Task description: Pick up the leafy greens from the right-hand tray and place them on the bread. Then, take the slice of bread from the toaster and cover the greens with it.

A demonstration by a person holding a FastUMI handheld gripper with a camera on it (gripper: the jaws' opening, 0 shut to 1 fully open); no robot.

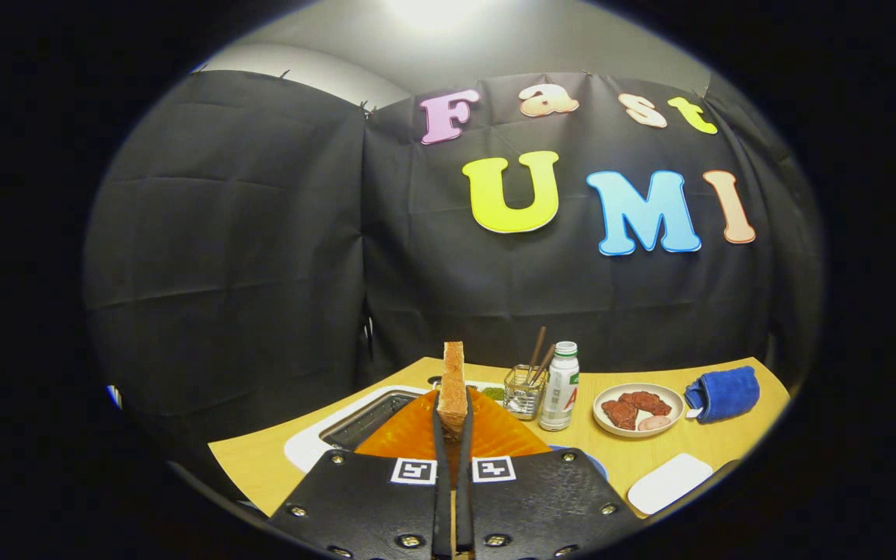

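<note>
Bread slice (453, 381), held on edge and upright, stands pinched between the two fingers of the gripper (453, 424), raised above the toaster (374, 416), whose slot gapes just left of the fingers. The jaws are drawn nearly together, with only the slice's thickness keeping them apart, and both fingers press on its lower part. By my judgement this is the second part of the task, the carry toward the greens. Beneath and behind the slice spreads an orange, ribbed thing (495, 435) I cannot name with certainty; a scrap of green (494, 393) shows just beyond it, too small to say what it is. Further right on the wooden table (261, 459) stand a glass holder with sticks (525, 391), a small bottle (559, 386), a plate of reddish pieces (638, 409) and a rolled blue cloth (724, 393), with a white pad (670, 482) nearer the fingers. The risk I see: the hold is low on a tall slice, so a quick tilt could swing it or work it loose, and laying it flat from this edge-on hold could leave it skewed off the greens.
</note>
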